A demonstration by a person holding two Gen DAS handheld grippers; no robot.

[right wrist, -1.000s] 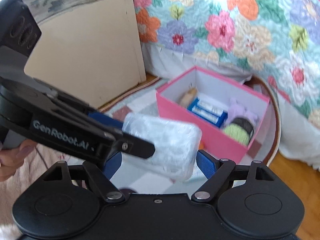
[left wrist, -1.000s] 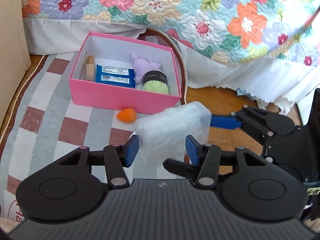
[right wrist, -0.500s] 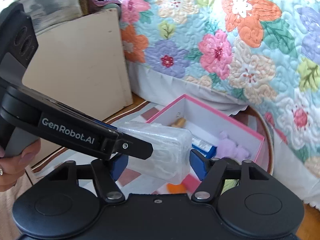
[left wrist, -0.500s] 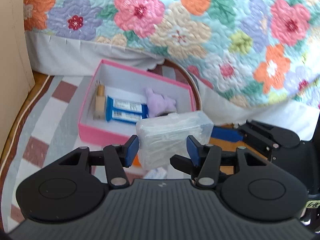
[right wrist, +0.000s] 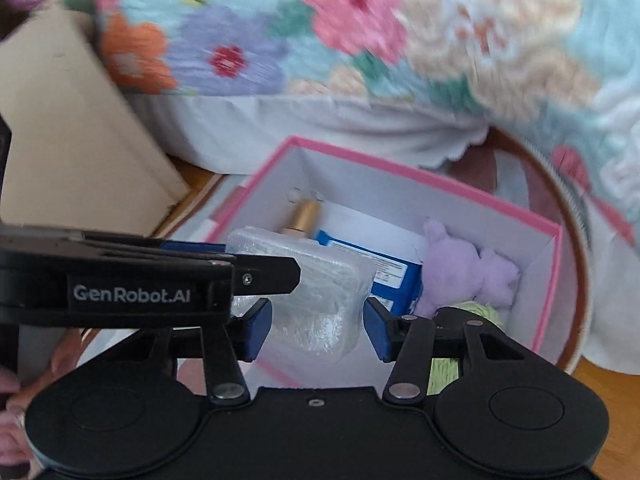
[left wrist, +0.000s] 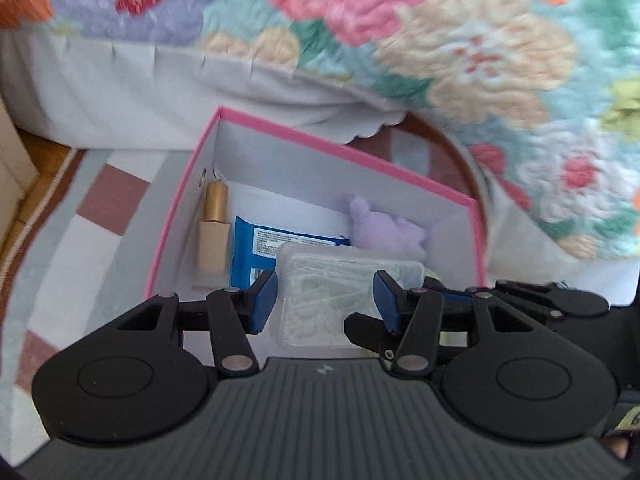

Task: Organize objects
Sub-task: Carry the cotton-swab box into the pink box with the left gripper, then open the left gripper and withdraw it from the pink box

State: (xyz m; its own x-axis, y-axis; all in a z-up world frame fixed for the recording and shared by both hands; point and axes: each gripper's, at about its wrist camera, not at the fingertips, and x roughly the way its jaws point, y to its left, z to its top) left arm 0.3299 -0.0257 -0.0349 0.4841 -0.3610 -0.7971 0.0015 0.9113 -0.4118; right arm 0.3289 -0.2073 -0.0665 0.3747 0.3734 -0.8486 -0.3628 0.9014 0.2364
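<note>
A clear plastic packet [left wrist: 340,292] is held between both grippers, over the pink box [left wrist: 320,140]. My left gripper [left wrist: 325,300] and my right gripper [right wrist: 318,326] each have their blue pads against its sides. The packet [right wrist: 316,292] hangs above the box's near wall in the right wrist view. Inside the pink box [right wrist: 400,168] lie a gold-capped bottle [left wrist: 214,232], a blue wipes pack [left wrist: 264,248], a purple plush toy [left wrist: 384,232] and a green yarn ball [right wrist: 476,312].
The box sits on a checked rug [left wrist: 80,220] beside a bed with a floral quilt [left wrist: 440,40] and white skirt [left wrist: 140,92]. A beige board [right wrist: 68,140] leans at the left. Wood floor [right wrist: 612,412] shows at the right.
Both grippers have carried the packet forward and over the box. The orange item in front of the box has gone out of view.
</note>
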